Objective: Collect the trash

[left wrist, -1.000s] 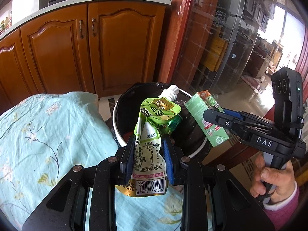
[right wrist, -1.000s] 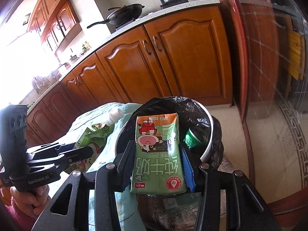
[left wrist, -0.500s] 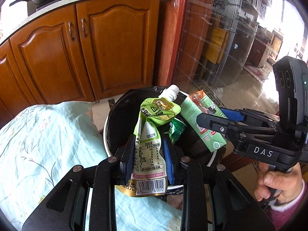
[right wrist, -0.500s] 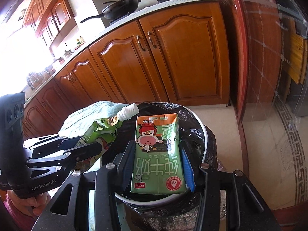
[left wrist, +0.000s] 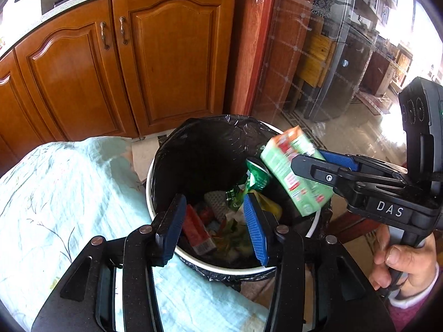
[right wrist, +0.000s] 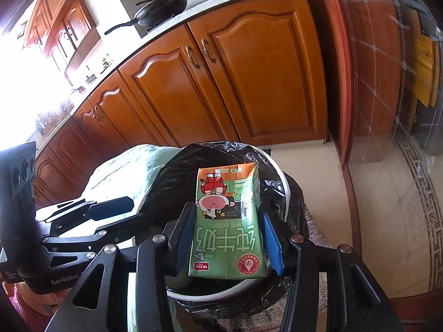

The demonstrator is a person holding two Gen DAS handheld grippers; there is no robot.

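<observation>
Left gripper (left wrist: 214, 228), bottom centre of the left wrist view: jaws spread wide, nothing between them, poised over the near rim of the trash bin (left wrist: 155, 171). Right gripper (right wrist: 225, 238), bottom centre of the right wrist view: clamped on the green milk carton (right wrist: 227, 227), blue pads pressing both sides, carton upside down to the camera and hanging over the bin mouth.

Risks, judged from here: the carton sits toward the right edge of the bin in the left wrist view (left wrist: 296, 174). If let go there it could clip the white rim or the bunched black liner (left wrist: 210, 135) and tip out onto the floor. The two grippers are close over the same opening, so a bump could knock the carton askew. The floral cloth (left wrist: 61, 188), lower left, lies just beside the bin; a bounce off the near rim could land trash back on it.

Inside the bin: a heap of mixed wrappers, a red packet (left wrist: 198, 231) at the near side, a green can (left wrist: 257, 175) further in. Beyond, the wooden cabinet doors (left wrist: 144, 63) fill the upper left.

Versus half a second ago: the left gripper was shut on a green spouted pouch; now it is wide and the pouch is gone from the jaws, apparently dropped among the trash, though I cannot pick it out for certain. The right gripper keeps its carton and has come further over the bin.
</observation>
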